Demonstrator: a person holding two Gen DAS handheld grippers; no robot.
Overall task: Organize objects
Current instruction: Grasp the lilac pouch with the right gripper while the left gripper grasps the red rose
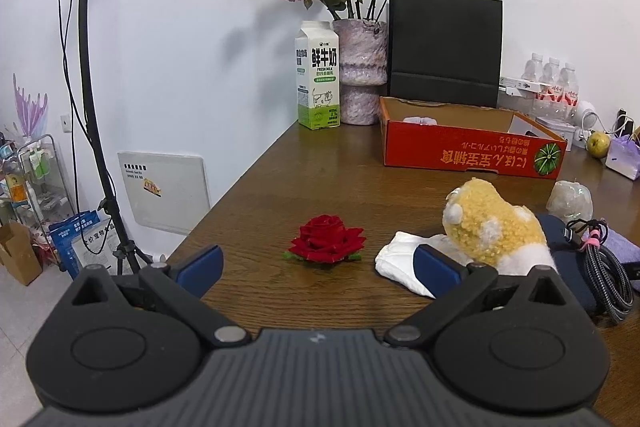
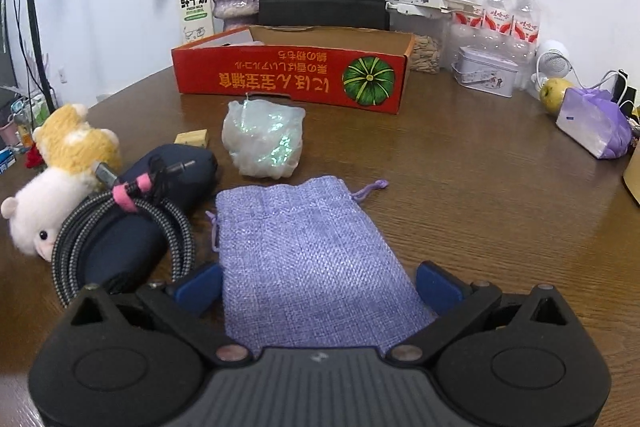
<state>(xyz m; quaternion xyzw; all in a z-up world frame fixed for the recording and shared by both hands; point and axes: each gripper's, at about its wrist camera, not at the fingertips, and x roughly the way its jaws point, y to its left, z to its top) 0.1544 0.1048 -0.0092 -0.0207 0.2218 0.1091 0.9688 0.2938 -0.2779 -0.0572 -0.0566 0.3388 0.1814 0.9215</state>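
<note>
Rose (image 1: 326, 238), red and artificial, lies on the wooden table (image 1: 320, 171) straight ahead of the left gripper (image 1: 318, 269), whose blue fingers (image 1: 200, 267) are spread wide with nothing between them. Just right of the rose sits a crumpled white tissue (image 1: 394, 259), and on it leans a yellow-and-white plush toy (image 1: 492, 227). Further back stands a red cardboard tray (image 1: 468, 143), with a milk carton (image 1: 318, 79), a vase (image 1: 362, 71) of dried flowers and a black bag (image 1: 446, 47) along the wall. The right gripper (image 2: 318, 287) is also wide open and holds nothing; its fingers (image 2: 438, 287) straddle the near end of a purple drawstring pouch (image 2: 312, 247) lying flat on the table. Left of the pouch, a coiled braided cable (image 2: 132, 223) rests on a dark blue case (image 2: 168, 179), beside the plush toy. A shiny crumpled wrapper (image 2: 262, 139) sits between pouch and tray.
</note>
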